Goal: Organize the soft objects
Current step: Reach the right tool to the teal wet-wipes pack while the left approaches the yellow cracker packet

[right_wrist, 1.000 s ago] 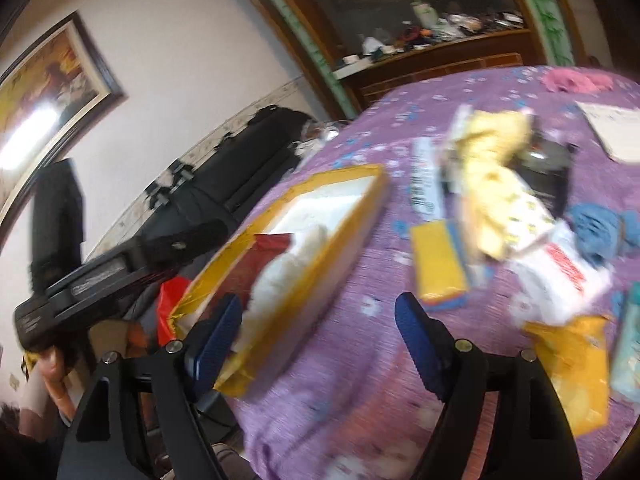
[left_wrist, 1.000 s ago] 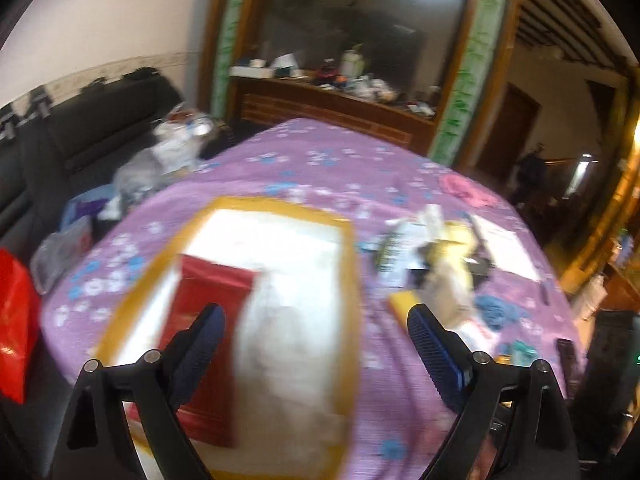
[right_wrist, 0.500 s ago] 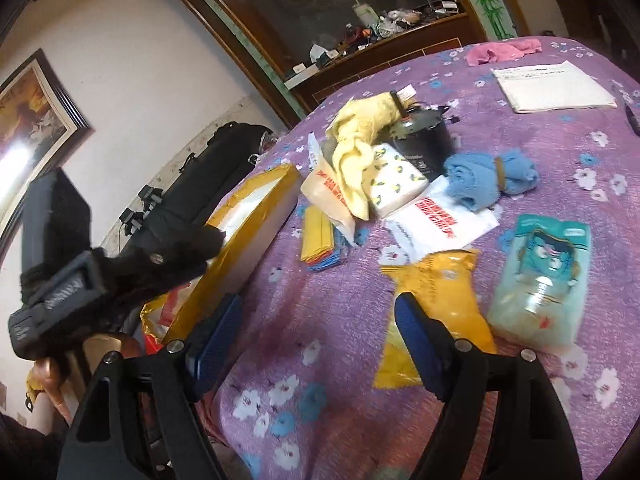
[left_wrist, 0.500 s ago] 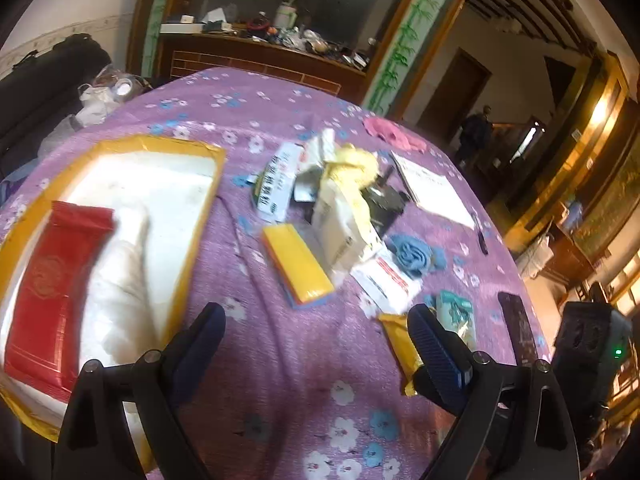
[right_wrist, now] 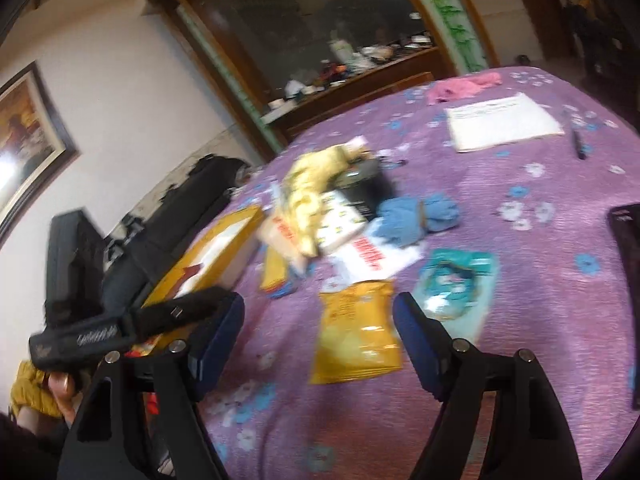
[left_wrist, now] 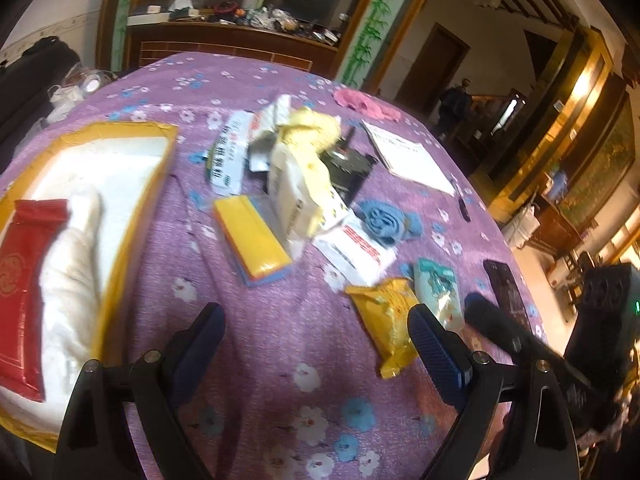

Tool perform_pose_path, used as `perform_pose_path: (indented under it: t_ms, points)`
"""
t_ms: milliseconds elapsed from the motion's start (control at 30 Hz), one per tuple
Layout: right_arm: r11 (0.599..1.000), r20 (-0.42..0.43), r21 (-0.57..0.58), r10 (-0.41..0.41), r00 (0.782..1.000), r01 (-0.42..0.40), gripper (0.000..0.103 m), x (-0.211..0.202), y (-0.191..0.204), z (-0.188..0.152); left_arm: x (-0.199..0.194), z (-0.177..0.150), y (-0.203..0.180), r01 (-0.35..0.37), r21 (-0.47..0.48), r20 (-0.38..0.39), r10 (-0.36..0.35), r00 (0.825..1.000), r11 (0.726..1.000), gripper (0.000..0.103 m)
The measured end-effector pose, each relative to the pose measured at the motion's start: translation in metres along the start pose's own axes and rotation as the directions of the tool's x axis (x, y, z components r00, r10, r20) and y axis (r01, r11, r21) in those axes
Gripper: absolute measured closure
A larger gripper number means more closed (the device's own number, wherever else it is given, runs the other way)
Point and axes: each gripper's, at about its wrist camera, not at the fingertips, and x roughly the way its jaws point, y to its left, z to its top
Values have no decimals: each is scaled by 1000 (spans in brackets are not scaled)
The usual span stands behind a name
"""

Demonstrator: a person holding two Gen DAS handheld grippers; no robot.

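A purple flowered cloth (left_wrist: 256, 344) is covering the round table, and its near part is lying bare under both grippers, giving open room to move. The far and right edges are curving away toward a wooden cabinet (left_wrist: 224, 40) and a lit hallway; a black sofa (right_wrist: 192, 192) is sitting past the left edge.

The left gripper (left_wrist: 316, 340) is hovering over bare cloth with its jaws standing wide apart and nothing between them. The right gripper (right_wrist: 318, 334) is hanging above a yellow pouch (right_wrist: 356, 340), its jaws wide but closing; the pouch is showing between them in the view, and the pads are not pressing on it.

The pouch is looking crinkled and soft, lying flat near the table's near edge, just beside a teal pack (right_wrist: 456, 280). Behind them a white-and-red packet (left_wrist: 356, 248), a rolled blue cloth (left_wrist: 380, 220), a yellow sponge (left_wrist: 252, 236) and a yellow rag (left_wrist: 312, 128) draped over a white pack are crowding together mid-table.

At the left a shallow yellow-rimmed box (left_wrist: 160, 184) is holding a red packet (left_wrist: 20, 280) and a white bundle (left_wrist: 72, 272) side by side, touching.
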Motion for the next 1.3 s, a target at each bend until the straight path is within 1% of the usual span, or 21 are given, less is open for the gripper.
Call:
perform_pose_path:
  t_ms: [133, 233, 333, 433, 467, 533, 600, 667, 700, 733, 767, 833, 900, 933, 1067, 1167, 1300]
  points:
    - [990, -24, 62, -127, 992, 128, 33, 6, -18, 5, 4, -5, -11, 5, 44, -7, -5, 1000, 999, 9]
    - [981, -45, 70, -177, 983, 180, 33, 12, -23, 6, 7, -9, -17, 2, 74, -12, -1, 1000, 997, 9]
    - [967, -69, 69, -240, 968, 244, 34, 19, -26, 7, 9, -10, -19, -2, 88, -19, 3, 1000, 996, 9]
    - [955, -114, 96, -269, 957, 280, 34, 29, -34, 8, 11, -11, -19, 2, 90, -27, 0, 1000, 996, 9]
    - [954, -123, 104, -267, 956, 280, 34, 32, -36, 7, 13, -11, -20, 4, 90, -32, -1, 999, 996, 9]
    - [952, -140, 94, -278, 950, 292, 34, 38, -35, 6, 16, -12, -21, 9, 93, -42, -5, 999, 996, 9]
    - [942, -146, 40, -323, 935, 332, 35, 43, -26, 6, 19, -14, -24, 11, 101, -51, -6, 999, 995, 9]
    - [915, -149, -38, -403, 903, 402, 44, 49, -16, 3, 22, -14, -29, 13, 117, -62, -6, 998, 993, 9]
    - [904, -145, -61, -428, 892, 424, 48, 50, -13, 1, 24, -15, -31, 14, 122, -65, -6, 998, 992, 9]
    - [901, -143, -68, -434, 889, 429, 51, 50, -12, 0, 25, -16, -32, 15, 127, -69, -7, 998, 992, 9]
    - [900, -142, -70, -435, 889, 429, 51, 49, -12, 0, 27, -16, -34, 17, 132, -74, -7, 997, 991, 9]
    - [905, -141, -60, -425, 894, 421, 57, 46, -15, 0, 30, -17, -38, 19, 140, -84, -7, 996, 990, 9]
    - [920, -138, -31, -390, 910, 390, 63, 41, -20, 0, 34, -18, -42, 19, 150, -92, -6, 996, 989, 9]
    - [924, -139, -23, -380, 914, 381, 66, 40, -23, 1, 34, -17, -44, 21, 153, -95, -7, 996, 988, 9]
    - [942, -150, 0, -333, 931, 337, 69, 36, -31, 4, 42, -13, -55, 38, 158, -129, -17, 991, 987, 9]
    - [951, -144, 23, -301, 943, 307, 74, 32, -38, 5, 51, -7, -60, 54, 123, -162, -33, 986, 991, 9]
    - [958, -143, 69, -266, 953, 277, 75, 28, -46, 5, 67, 2, -59, 19, 72, -191, -5, 982, 997, 9]
